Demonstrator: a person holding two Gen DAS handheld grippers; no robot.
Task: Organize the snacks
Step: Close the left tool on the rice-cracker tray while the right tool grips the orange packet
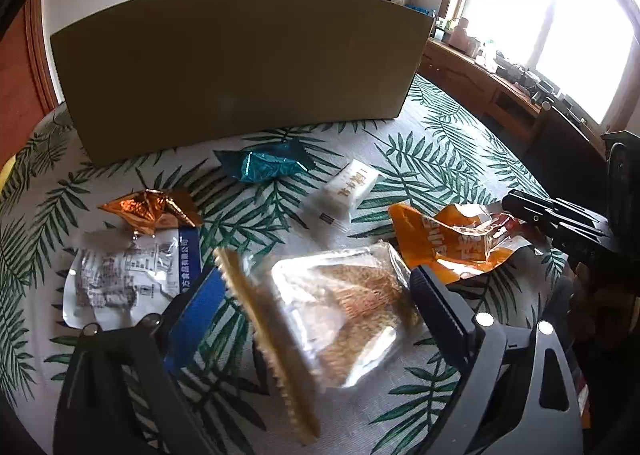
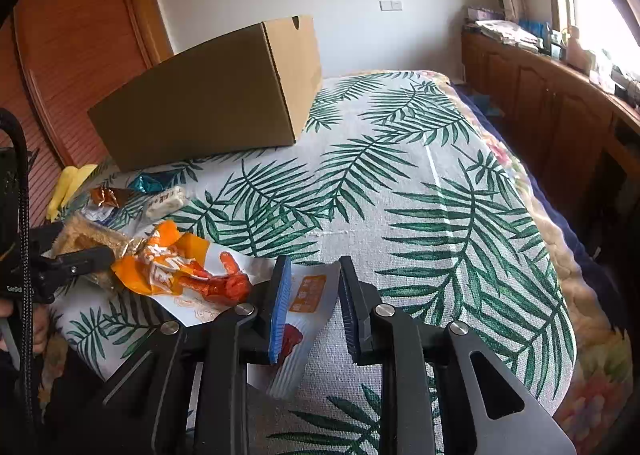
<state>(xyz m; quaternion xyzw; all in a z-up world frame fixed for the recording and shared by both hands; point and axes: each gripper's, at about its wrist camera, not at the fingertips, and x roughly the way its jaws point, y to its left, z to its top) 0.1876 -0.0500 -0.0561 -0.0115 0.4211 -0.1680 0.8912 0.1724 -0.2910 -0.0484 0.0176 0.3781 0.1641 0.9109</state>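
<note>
While the leaf-print cloth [image 2: 420,183] spreads over the whole bed, a closed brown cardboard box [image 1: 236,71] stands at its far side, the biggest thing on it. Nearer the cameras the snacks lie scattered on the cloth in front of the box. A clear packet of brown crackers [image 1: 340,311], blurred, sits between the spread fingers of the left gripper [image 1: 316,303]; they stand wide apart and neither pad presses on it, though whether the packet rests on the cloth cannot be told. Left of it lies a white and blue pouch [image 1: 124,279] with printed text. An orange and white sausage packet [image 2: 192,271] lies to the right, its white end running between the fingers of the right gripper [image 2: 314,307], which are drawn close together with a gap to the packet on the right side, so they do not clamp it. Farther back are a small white bar [image 1: 352,187], a crumpled teal wrapper [image 1: 264,167] just before the box, and a copper foil wrapper [image 1: 152,207] touching the pouch's top edge.
</note>
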